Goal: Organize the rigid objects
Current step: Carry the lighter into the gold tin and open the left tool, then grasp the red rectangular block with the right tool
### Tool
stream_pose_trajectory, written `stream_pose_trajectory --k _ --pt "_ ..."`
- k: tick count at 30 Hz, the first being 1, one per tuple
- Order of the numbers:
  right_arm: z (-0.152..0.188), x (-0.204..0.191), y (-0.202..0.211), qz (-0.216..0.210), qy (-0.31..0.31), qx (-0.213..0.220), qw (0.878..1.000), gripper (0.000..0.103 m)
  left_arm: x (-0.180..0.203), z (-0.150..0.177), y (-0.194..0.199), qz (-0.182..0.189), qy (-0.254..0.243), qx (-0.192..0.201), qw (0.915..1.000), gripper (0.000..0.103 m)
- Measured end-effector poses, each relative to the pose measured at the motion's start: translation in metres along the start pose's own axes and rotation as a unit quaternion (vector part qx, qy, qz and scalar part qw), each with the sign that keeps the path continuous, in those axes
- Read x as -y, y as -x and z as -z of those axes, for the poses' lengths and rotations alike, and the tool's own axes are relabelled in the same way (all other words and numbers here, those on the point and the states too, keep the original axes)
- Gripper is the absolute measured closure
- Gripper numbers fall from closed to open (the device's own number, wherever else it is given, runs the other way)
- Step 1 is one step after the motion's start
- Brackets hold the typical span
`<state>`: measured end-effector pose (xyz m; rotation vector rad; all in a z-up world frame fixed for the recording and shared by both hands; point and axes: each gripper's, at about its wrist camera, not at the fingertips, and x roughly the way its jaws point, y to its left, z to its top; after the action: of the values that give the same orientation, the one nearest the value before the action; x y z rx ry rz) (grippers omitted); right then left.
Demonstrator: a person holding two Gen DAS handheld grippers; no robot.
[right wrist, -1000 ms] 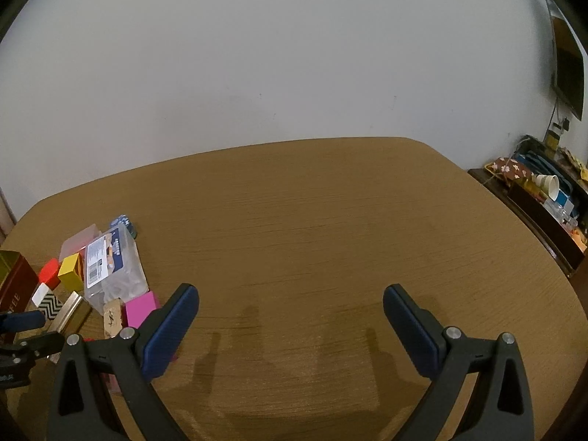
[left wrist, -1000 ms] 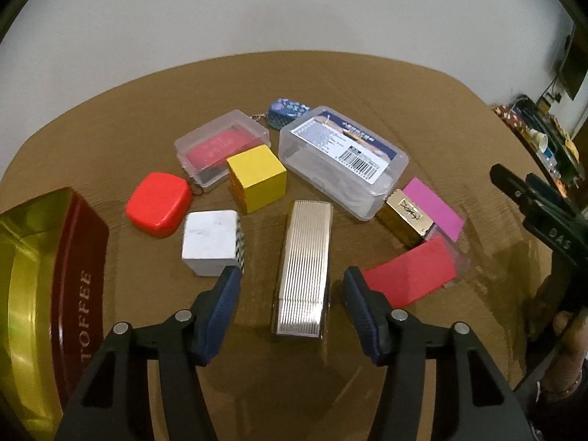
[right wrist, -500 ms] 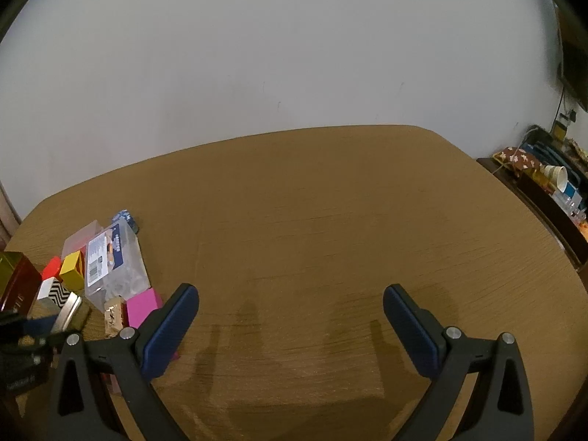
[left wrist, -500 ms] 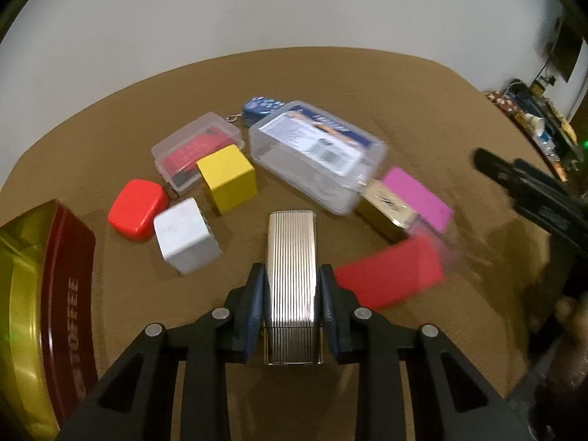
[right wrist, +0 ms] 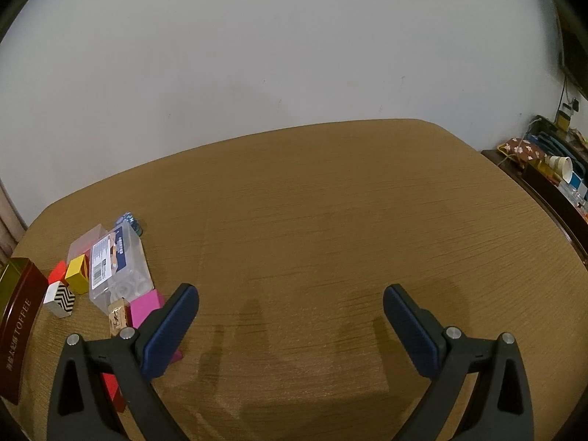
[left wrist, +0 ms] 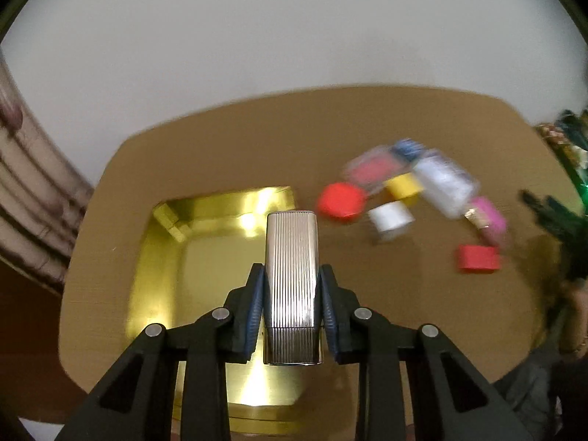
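My left gripper is shut on a ribbed silver case and holds it in the air over the open gold toffee tin. A small gold block lies in the tin's far left corner. My right gripper is open and empty over bare table. In the right wrist view the tin stands at the far left, dark red outside, marked TOFFEE.
Loose items lie right of the tin, blurred: red rounded box, white cube, yellow cube, clear plastic boxes, pink block, red block. A cluttered side shelf stands at the right.
My left gripper closed on the silver case, lifted it off the table and swung it left over the tin. The right gripper stayed open and barely moved.
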<state>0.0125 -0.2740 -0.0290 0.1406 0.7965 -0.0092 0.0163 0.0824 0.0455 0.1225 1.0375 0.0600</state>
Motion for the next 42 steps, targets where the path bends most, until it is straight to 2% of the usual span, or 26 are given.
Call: stream_pose_trajectory --k 3,5,11,17,20,24,27,29,30,32,35,37,39,40,42 --pt "0.001 -0.001 0.000 0.000 0.003 -0.001 1.000 0.000 -0.037 -0.006 -0.035 -0.028 0.015 -0.038 0.9988 0.077" --pt "0.001 0.000 0.000 0.000 0.004 -0.002 1.000 0.000 -0.050 -0.010 -0.052 -0.045 0.014 -0.046 0.9978 0.077" --pt "0.000 0.000 -0.001 0.001 0.008 -0.007 1.000 0.000 -0.061 -0.006 -0.096 -0.071 -0.015 -0.073 0.9947 0.077" --pt "-0.001 -0.001 -0.002 0.000 0.010 -0.011 1.000 0.000 -0.075 -0.009 -0.114 -0.094 -0.012 -0.075 0.9927 0.077" --pt "-0.002 0.000 -0.001 -0.005 0.010 -0.011 1.000 0.000 -0.071 -0.008 -0.112 -0.116 -0.022 -0.065 0.9910 0.069" --pt "-0.002 0.013 0.004 -0.042 0.010 -0.009 0.999 0.000 -0.066 -0.005 -0.097 -0.114 -0.028 -0.051 0.9918 0.054" --pt "-0.006 0.013 0.017 -0.132 0.043 0.005 0.990 0.000 -0.064 -0.002 -0.068 -0.100 -0.013 -0.024 0.9946 0.053" --pt "-0.012 -0.001 0.034 -0.189 0.113 0.004 0.975 0.000 -0.056 0.006 -0.035 -0.091 0.013 0.008 0.9957 0.050" --pt "-0.015 -0.013 0.042 -0.223 0.158 -0.009 0.962 0.000 -0.055 0.011 -0.021 -0.090 0.027 0.024 0.9953 0.039" --pt "-0.017 -0.041 0.060 -0.248 0.253 -0.022 0.935 0.000 -0.046 0.026 0.013 -0.094 0.057 0.061 0.9921 0.027" --pt "-0.014 -0.082 0.073 -0.284 0.371 -0.066 0.882 0.000 -0.022 0.058 0.063 -0.086 0.086 0.107 0.9867 0.024" --pt "-0.004 -0.106 0.075 -0.293 0.426 -0.091 0.851 0.000 -0.013 0.078 0.082 -0.075 0.098 0.118 0.9853 0.019" --pt "0.008 -0.124 0.071 -0.304 0.457 -0.120 0.827 0.000 -0.008 0.101 0.094 -0.068 0.119 0.116 0.9837 0.017" --pt "0.012 -0.132 0.066 -0.306 0.468 -0.133 0.818 0.000 -0.010 0.112 0.096 -0.060 0.131 0.112 0.9832 0.017" --pt "0.019 -0.142 0.057 -0.306 0.481 -0.151 0.808 0.001 -0.010 0.132 0.097 -0.044 0.153 0.094 0.9827 0.017"
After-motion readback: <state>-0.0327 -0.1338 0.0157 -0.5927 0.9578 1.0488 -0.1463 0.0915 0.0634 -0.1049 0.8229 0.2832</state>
